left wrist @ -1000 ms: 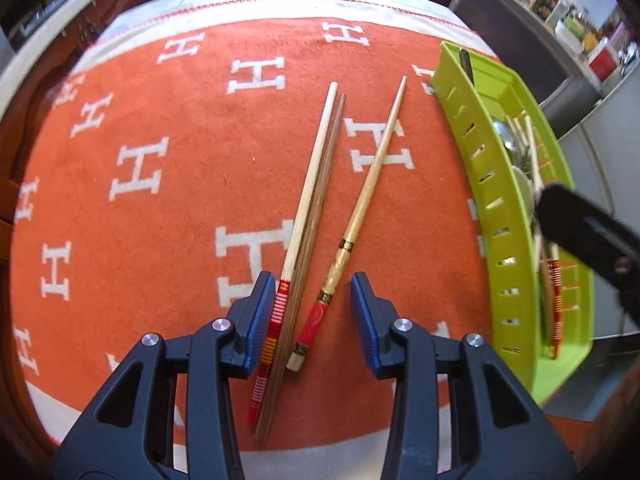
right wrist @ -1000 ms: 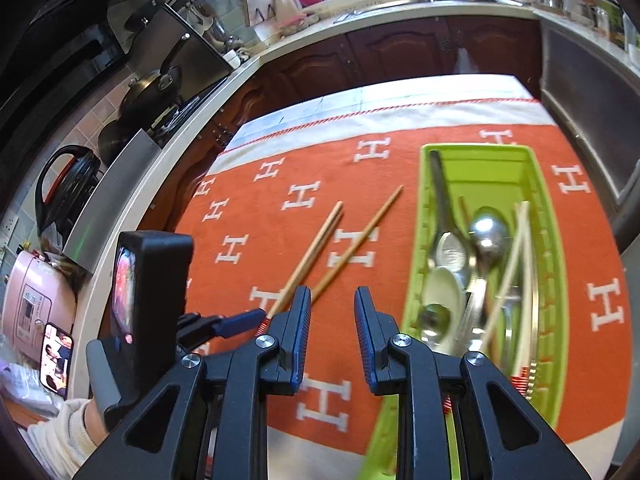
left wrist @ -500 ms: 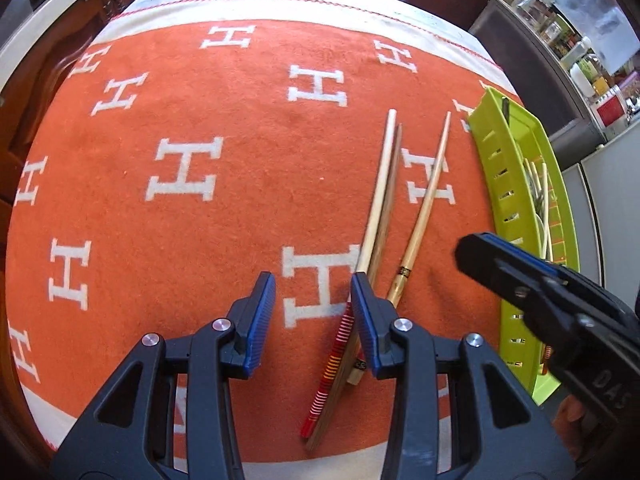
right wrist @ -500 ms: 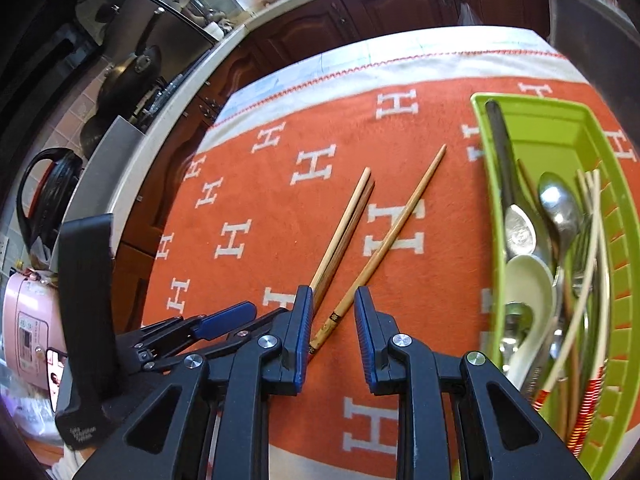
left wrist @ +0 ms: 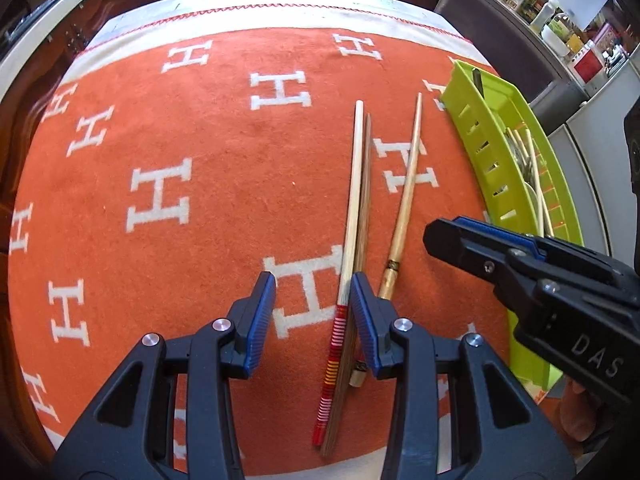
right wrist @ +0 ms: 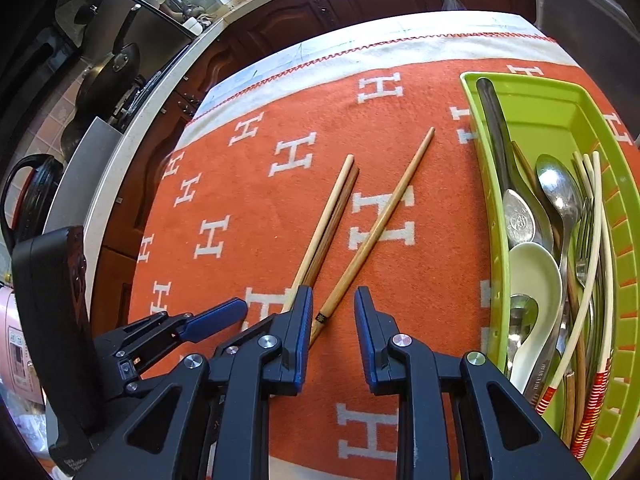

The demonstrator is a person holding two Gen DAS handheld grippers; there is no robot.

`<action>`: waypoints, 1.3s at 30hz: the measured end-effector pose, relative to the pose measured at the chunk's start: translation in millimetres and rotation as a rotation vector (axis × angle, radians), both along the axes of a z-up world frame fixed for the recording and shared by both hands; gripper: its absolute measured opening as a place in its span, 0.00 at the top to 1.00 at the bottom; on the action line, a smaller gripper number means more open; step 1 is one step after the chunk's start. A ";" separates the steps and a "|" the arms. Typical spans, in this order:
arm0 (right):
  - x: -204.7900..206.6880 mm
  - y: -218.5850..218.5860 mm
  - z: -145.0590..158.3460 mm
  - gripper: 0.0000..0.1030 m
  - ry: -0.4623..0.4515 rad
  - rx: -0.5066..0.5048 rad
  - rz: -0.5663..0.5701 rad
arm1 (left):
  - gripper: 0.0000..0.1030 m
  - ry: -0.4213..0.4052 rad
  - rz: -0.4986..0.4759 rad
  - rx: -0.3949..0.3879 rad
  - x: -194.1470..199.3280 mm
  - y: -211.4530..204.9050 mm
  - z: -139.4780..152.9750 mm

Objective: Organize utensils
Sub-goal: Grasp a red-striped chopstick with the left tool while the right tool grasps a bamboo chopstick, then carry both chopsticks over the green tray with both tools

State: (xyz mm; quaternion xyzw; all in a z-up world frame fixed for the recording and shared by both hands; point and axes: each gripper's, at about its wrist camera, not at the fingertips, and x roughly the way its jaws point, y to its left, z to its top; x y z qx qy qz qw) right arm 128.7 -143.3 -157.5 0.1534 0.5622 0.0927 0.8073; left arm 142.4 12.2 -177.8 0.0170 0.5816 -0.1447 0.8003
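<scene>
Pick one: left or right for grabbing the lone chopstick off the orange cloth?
Right, probably. The right gripper has open fingers straddling the lone chopstick, with the green tray alongside. The left gripper sits over the paired chopsticks instead.

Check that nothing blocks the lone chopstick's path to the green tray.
Nothing visible lies on the cloth between the lone chopstick and the green tray. Only the tray's slotted near wall must be cleared, and the tray already holds spoons and chopsticks.
</scene>
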 end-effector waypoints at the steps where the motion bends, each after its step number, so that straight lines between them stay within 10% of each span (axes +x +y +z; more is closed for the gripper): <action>1: 0.1 0.4 -1.0 0.78 0.003 -0.002 -0.003 | 0.65 -0.007 -0.003 0.013 1.3 -1.1 -0.1; 8: 6.2 11.1 -11.4 0.78 0.025 -0.032 -0.010 | 0.65 -0.089 -0.069 0.127 1.0 -19.0 -5.2; 13: 17.3 18.5 -20.0 0.78 0.037 -0.072 -0.035 | 0.93 -0.119 -0.067 0.118 1.7 -12.7 -3.5; 28: 31.9 61.0 -34.1 0.88 -0.093 -0.401 0.008 | 0.96 -0.096 0.047 0.019 -15.2 17.0 -1.6; 39: 9.0 25.9 -24.9 0.94 -0.062 -0.236 -0.061 | 0.97 -0.068 0.117 -0.060 -22.2 31.4 8.1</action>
